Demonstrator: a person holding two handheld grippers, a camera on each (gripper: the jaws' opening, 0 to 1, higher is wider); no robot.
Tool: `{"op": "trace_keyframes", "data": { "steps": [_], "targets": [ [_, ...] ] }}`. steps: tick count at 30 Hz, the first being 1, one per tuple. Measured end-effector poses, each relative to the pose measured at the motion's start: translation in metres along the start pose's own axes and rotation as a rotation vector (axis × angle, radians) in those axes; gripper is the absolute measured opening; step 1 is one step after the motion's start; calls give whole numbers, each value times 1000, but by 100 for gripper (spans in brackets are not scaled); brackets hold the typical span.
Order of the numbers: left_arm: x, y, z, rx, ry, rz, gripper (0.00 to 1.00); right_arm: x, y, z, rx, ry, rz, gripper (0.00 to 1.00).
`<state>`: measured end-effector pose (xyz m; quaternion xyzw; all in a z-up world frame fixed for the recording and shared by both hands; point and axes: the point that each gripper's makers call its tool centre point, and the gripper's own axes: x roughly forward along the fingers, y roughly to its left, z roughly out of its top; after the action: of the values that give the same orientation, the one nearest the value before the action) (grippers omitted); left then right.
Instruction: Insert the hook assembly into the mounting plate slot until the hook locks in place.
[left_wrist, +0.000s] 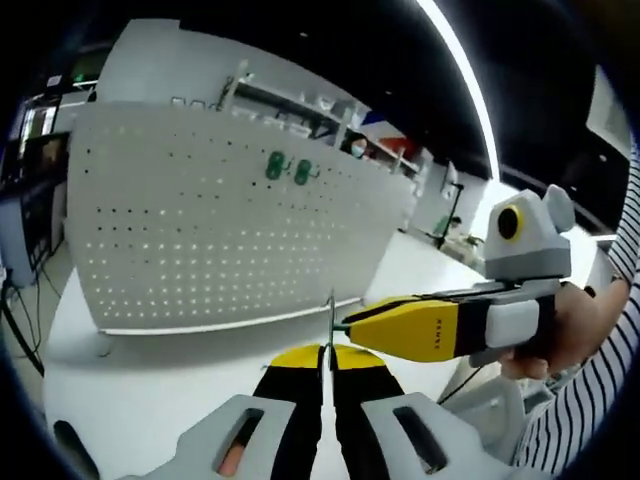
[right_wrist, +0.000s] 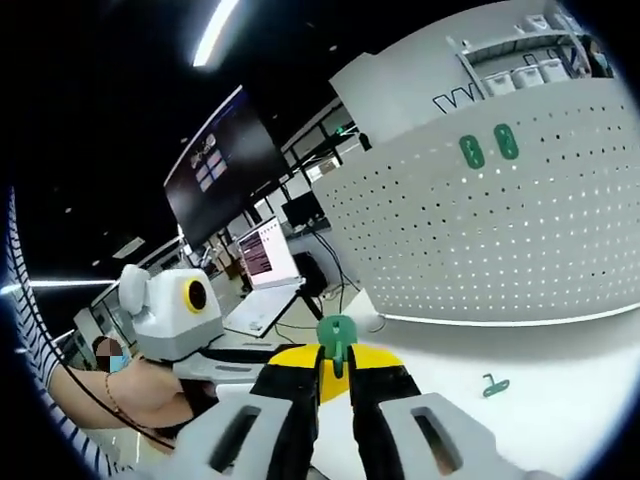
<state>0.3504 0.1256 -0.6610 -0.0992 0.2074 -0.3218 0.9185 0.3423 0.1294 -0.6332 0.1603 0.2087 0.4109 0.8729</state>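
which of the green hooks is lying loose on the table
The small green hook lying on the white table, right of the right gripper. Two others hang on the pegboard, and one sits between the fingers.

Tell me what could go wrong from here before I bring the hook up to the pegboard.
1. The right hand-held gripper pinches the green hook by a small part; it could twist or slip during insertion.
2. Two green hooks already sit on the white pegboard; crowding them could knock one.
3. A loose green hook lies on the table and could get swept away.
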Motion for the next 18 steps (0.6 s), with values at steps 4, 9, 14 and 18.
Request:
{"op": "trace_keyframes", "data": {
  "steps": [4,9,14,18],
  "targets": [
    [-2,-1,3,0,-14,6,1,3,4,1,0,-4,6,5],
    [-4,0,6,24,-23,16,1,4,5,3,-6,-13,8,4],
    [-6,-2,6,22,-17,12,2,3,4,4,2,-18,11,1],
    [-6,-3,4,27,-4,13,2,2,5,2,-1,-14,13,1]
  ]
}}
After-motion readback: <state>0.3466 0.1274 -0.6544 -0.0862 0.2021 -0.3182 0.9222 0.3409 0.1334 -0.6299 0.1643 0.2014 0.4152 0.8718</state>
